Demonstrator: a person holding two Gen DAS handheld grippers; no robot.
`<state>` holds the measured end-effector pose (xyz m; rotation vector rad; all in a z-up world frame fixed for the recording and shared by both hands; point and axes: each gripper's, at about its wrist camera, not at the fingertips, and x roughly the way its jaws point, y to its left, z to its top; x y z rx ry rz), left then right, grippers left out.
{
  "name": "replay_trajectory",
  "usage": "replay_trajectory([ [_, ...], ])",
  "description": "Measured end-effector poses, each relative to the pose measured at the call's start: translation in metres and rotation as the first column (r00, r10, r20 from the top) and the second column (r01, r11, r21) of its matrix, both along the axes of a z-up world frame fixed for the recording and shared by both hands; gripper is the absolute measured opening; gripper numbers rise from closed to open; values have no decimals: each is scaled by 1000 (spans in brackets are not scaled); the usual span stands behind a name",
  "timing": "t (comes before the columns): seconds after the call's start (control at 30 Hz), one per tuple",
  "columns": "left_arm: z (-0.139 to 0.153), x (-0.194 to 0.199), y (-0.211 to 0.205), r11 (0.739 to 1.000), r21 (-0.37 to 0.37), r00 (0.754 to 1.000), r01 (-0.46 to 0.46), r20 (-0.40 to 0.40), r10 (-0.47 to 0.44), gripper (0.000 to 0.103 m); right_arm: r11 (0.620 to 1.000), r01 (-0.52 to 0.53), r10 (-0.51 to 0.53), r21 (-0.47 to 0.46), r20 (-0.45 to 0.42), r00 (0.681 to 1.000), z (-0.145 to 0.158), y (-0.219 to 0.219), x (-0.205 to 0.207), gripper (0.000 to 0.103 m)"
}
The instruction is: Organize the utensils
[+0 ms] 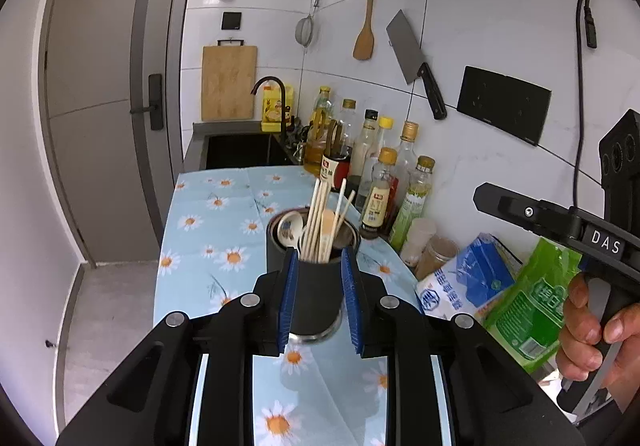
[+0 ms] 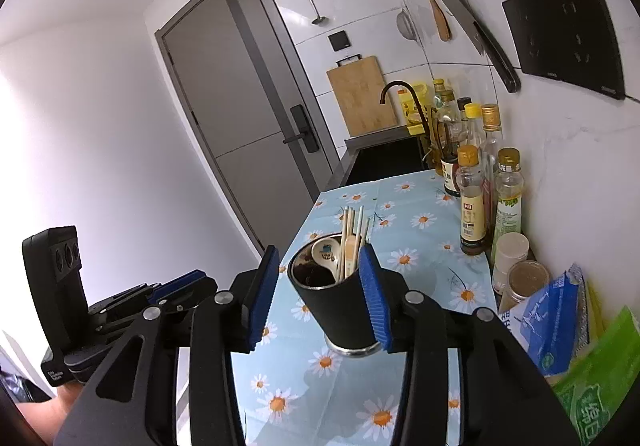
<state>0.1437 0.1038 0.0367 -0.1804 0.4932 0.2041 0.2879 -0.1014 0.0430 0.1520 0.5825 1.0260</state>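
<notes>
A black utensil holder point(image 1: 316, 298) with a steel base stands on the daisy-print cloth point(image 1: 216, 222). It holds several chopsticks point(image 1: 320, 218), a wooden spoon and a white ceramic spoon point(image 1: 290, 232). My left gripper point(image 1: 320, 278) has its blue pads on both sides of the holder and looks shut on it. In the right wrist view the holder point(image 2: 340, 302) sits between the blue pads of my right gripper point(image 2: 318, 274), which is open, with a gap at the left pad. The right gripper's body point(image 1: 560, 226) shows at the right of the left wrist view.
Several sauce and oil bottles point(image 1: 384, 182) line the wall behind the holder. Two jars point(image 1: 436, 254) and blue and green food packets point(image 1: 520, 298) lie at the right. A sink point(image 1: 240, 150) with a dark faucet lies beyond the cloth. A cleaver, a spatula and a strainer hang on the wall.
</notes>
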Motion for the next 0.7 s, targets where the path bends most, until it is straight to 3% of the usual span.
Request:
replay_trajectory([
  [0.07, -1, -7, -4, 1000, 2, 1000, -4, -4, 4, 24, 1000, -6, 6, -6, 1, 1000, -1, -4, -5, 48],
  [0.13, -3, -16, -10, 1000, 0, 1000, -9, -3, 9, 34, 1000, -17, 17, -13, -5, 1000, -4, -11, -11, 52],
  [0.37, -10, -39, -19, 999, -16, 999, -32, -23, 32, 45, 999, -32, 32, -32, -1, 999, -13, -31, -31, 65],
  [0.53, -15, -53, -24, 998, -17, 998, -57, -40, 56, 71, 999, -40, 41, -33, 15, 999, -15, -39, -44, 82],
  [0.63, -17, -58, -26, 998, -18, 997, -62, -51, 61, 79, 999, -34, 35, -41, 35, 999, -15, -42, -52, 94],
  [0.7, -19, -62, -27, 997, -14, 996, -70, -58, 69, 84, 999, -32, 34, -44, 47, 998, -14, -44, -56, 95],
])
